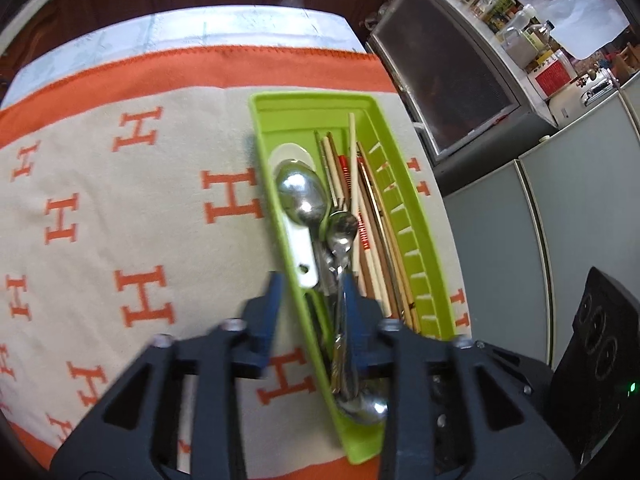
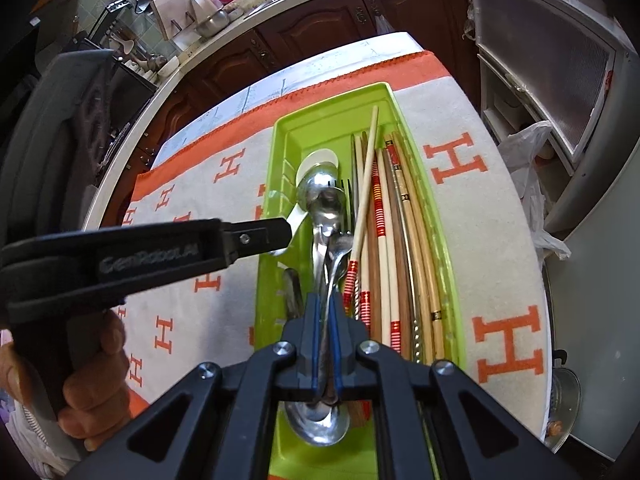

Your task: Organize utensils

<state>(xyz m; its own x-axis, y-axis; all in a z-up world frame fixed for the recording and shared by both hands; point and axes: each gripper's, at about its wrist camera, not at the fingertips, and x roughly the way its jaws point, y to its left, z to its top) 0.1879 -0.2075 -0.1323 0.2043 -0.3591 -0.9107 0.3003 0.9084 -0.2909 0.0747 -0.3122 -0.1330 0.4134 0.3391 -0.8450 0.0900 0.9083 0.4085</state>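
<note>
A green plastic tray (image 1: 316,104) (image 2: 332,98) lies on the cloth. It holds metal spoons (image 1: 302,194) (image 2: 326,200), a white plastic spoon (image 1: 300,246), a fork and several chopsticks (image 1: 370,216) (image 2: 380,220). My left gripper (image 1: 310,284) is open; its fingers straddle the tray's left wall and spoon handles. In the right wrist view the left gripper shows as a black arm (image 2: 256,236) reaching into the tray. My right gripper (image 2: 326,308) is shut on a metal spoon handle (image 2: 334,276) over the tray's near end.
A cream cloth with orange H letters (image 1: 140,208) (image 2: 496,240) covers the round table. A grey cabinet (image 1: 448,76) and fridge doors (image 1: 580,208) stand right. Dark wooden cupboards (image 2: 320,24) lie behind. A hand (image 2: 96,372) holds the left gripper.
</note>
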